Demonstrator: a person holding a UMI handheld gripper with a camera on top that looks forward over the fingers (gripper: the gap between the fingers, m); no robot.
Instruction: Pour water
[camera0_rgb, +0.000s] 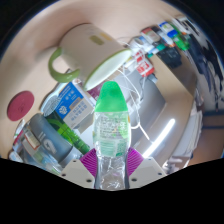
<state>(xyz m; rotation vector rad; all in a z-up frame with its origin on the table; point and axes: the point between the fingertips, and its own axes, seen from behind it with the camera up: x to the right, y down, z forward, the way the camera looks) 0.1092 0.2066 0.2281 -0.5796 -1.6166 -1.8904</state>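
My gripper (111, 165) is shut on a clear plastic water bottle (111, 135) with a green cap (112, 97); both purple pads (92, 160) press on its sides. The bottle points forward, away from the fingers. Beyond the cap lies a large cream mug (88, 50) with a pale green handle, tipped on its side on the table, its opening facing the bottle. A clear plastic cup or container (125, 70) lies to the right of the mug.
A pink round dish (20, 104) lies at the left. A blue and white carton (68, 100) and green packets (60, 132) lie left of the bottle. Several bottles and small items (160, 45) stand at the far right on the light table (170, 100).
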